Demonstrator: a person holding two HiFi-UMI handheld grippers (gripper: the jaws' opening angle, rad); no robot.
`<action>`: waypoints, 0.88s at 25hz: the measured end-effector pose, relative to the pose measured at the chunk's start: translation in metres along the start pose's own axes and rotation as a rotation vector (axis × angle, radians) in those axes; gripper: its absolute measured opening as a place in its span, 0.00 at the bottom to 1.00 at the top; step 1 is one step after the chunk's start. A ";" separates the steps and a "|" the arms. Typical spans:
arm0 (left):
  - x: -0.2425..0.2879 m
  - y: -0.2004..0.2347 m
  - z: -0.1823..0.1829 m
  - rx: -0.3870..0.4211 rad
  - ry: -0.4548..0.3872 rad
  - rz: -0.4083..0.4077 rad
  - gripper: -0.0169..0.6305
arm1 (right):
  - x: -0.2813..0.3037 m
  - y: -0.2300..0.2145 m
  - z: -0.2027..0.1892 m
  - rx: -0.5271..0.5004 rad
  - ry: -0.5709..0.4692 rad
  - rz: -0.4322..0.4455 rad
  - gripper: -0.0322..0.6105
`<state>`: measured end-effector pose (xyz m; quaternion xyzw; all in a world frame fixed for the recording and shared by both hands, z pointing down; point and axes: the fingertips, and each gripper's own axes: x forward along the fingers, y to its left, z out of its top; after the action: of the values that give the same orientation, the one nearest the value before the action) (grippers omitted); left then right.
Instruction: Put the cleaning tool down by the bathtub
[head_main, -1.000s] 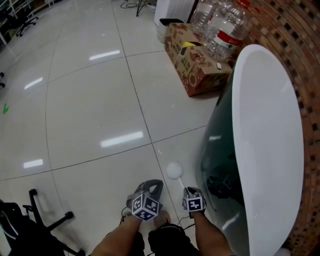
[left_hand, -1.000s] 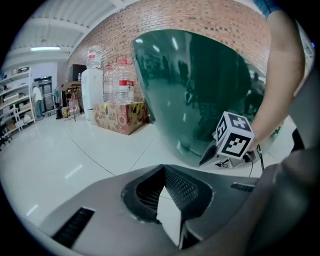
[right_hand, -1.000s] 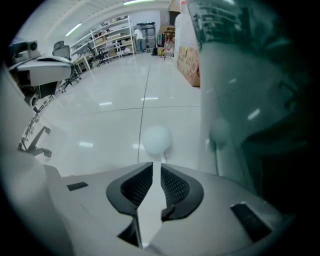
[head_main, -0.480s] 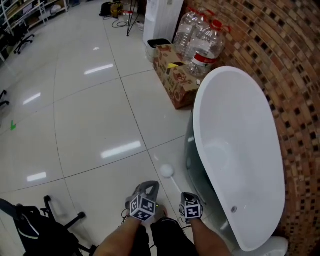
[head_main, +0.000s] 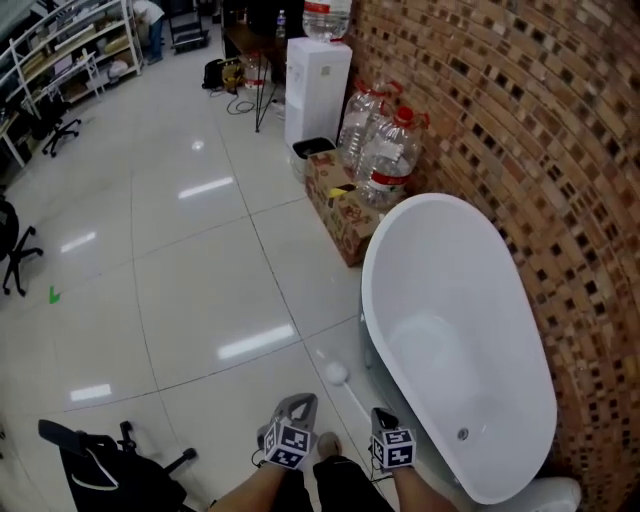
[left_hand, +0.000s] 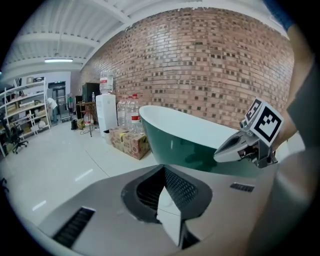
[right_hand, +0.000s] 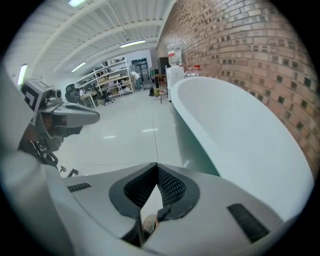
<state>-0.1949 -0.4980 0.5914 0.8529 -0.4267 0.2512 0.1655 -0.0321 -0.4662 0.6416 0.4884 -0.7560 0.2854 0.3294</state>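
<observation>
The cleaning tool (head_main: 336, 374) lies on the tiled floor (head_main: 200, 260), just beside the lower left side of the white bathtub (head_main: 480, 300). Its round white head points to the upper left, and its thin handle runs down and to the right along the foot of the tub. No gripper touches it.

Both grippers are at the bottom edge of the head view, well apart from the tool. The left gripper (head_main: 303, 401) is at the bottom centre; in the left gripper view its fingers meet at the tips and there is nothing between them. The right gripper (head_main: 381, 416) is a little to the right of it, near the bottom end of the tub. Its fingers have just been closing; in the right gripper view they now meet at the tips, also with nothing between them.

The tub stands along the brick wall (head_main: 500, 120) at the right side of the frame. Above it in the picture are a cardboard box (head_main: 340, 205), some big water bottles (head_main: 385, 145) and a white water dispenser (head_main: 318, 85). A black chair (head_main: 95, 465) is in the lower left corner.
</observation>
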 end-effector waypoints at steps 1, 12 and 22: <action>-0.010 -0.005 0.012 0.008 -0.007 0.000 0.03 | -0.017 0.002 0.011 -0.004 -0.019 0.004 0.08; -0.084 -0.058 0.136 0.063 -0.154 -0.053 0.03 | -0.161 0.023 0.120 0.032 -0.255 -0.029 0.08; -0.145 -0.081 0.246 0.153 -0.309 -0.135 0.03 | -0.267 0.012 0.177 0.144 -0.495 -0.140 0.08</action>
<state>-0.1328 -0.4793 0.3018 0.9181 -0.3686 0.1371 0.0490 -0.0006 -0.4481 0.3232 0.6166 -0.7558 0.1866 0.1177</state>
